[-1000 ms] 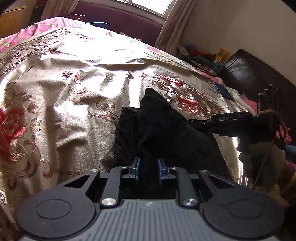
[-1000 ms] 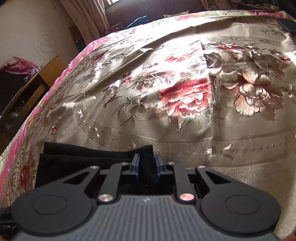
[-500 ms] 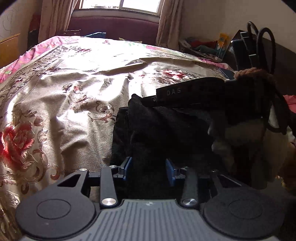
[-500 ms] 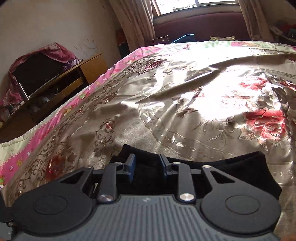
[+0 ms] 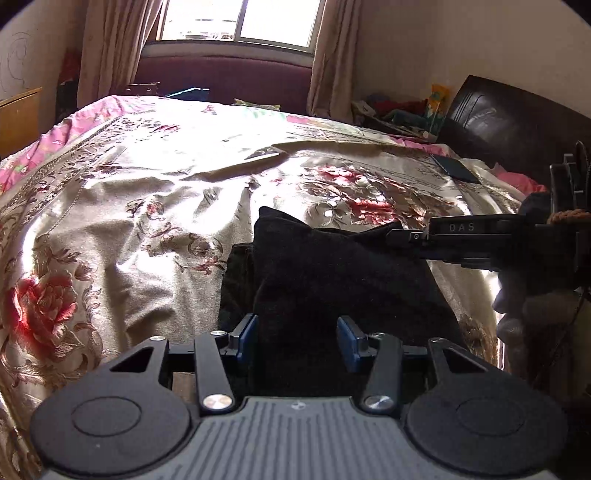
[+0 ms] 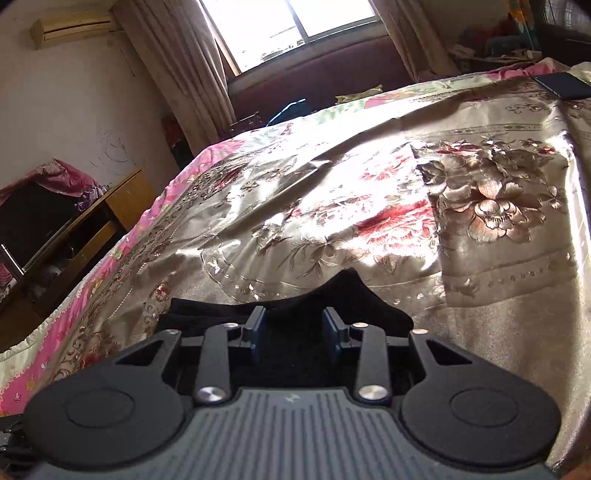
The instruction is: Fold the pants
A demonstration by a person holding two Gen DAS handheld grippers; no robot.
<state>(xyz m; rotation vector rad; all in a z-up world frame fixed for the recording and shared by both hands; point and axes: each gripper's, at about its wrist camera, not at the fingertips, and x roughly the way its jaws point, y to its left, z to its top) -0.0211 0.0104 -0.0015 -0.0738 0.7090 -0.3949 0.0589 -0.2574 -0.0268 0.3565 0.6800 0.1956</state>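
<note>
From my left wrist camera I see the left gripper (image 5: 301,338) with its 2 blue-padded fingers (image 5: 246,338) spread wide, holding nothing; the folded black fabric pants (image 5: 332,273) lie just ahead and beneath the gap between them. The pants sit in a dark stack on the shiny gold satin bedspread with red and bronze flowers (image 5: 140,206), near its close edge, with 1 corner of the top layer poking up towards the far side. A lower layer shows along the stack's left side.

To the right in that view, the right gripper (image 5: 410,236) reaches in sideways, its black body marked "DAS", its tip at the right-hand upper edge of the pants. I cannot tell from here whether it touches the cloth.

On my right wrist camera the right gripper (image 6: 293,328) also has its jaws wide apart with nothing pinched between them. The pants (image 6: 354,295) lie directly in front of and under the fingers (image 6: 255,328), a peak of black cloth rising just past the tips.

Further off, a flat dark rectangular object (image 5: 456,168) rests on the bedspread near the dark headboard (image 5: 517,122). A window with beige curtains (image 5: 240,18) lights the room, and a wooden cabinet (image 6: 92,218) stands beside the bed.
</note>
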